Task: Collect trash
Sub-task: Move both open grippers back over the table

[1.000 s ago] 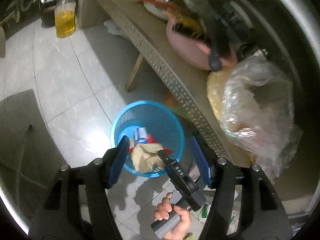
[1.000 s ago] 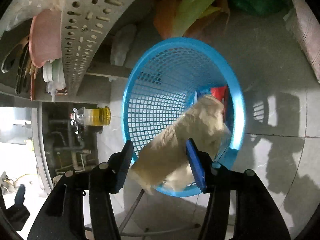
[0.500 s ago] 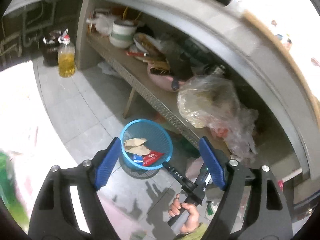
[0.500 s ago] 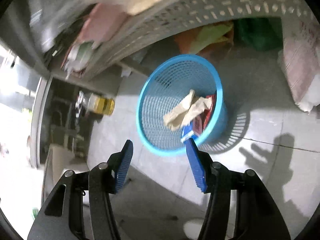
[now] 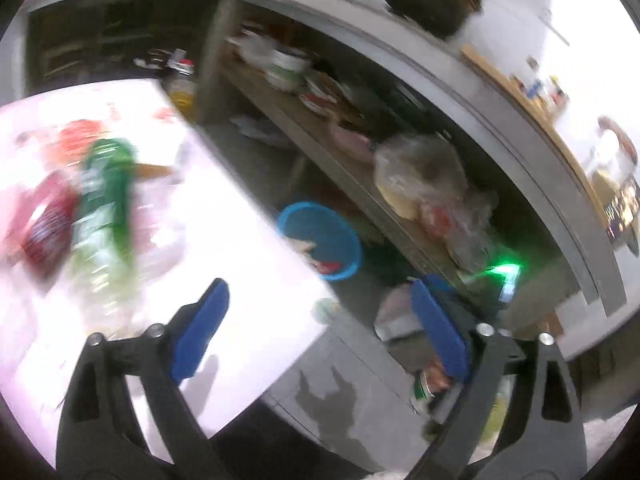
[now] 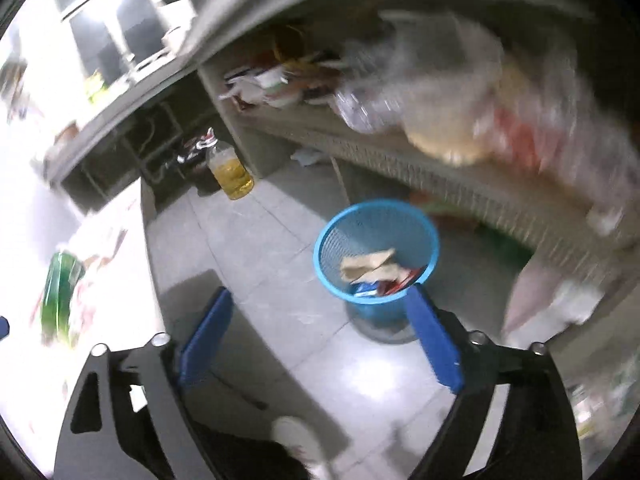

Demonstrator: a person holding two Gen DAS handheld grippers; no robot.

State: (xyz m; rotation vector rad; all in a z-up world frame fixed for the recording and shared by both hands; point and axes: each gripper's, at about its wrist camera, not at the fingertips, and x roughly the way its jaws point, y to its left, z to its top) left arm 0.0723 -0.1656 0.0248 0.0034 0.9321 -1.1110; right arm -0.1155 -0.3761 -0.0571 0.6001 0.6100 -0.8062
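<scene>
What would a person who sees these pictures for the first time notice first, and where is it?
The eye goes first to the blue basket on the grey tiled floor, below the cluttered shelf; a beige crumpled paper and red wrappers lie inside it. At the left, a green bottle lies on a bright white table, blurred. Both the left gripper and the right gripper are open and hold nothing.

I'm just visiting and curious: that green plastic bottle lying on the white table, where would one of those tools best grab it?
Probably across the green bottle's middle, coming down from above. It lies on its side on the white table, so its round body faces up, with its ends in line. The picture is blurred, so cap and neck are hard to make out. The left tool is open, empty and nearest.
</scene>
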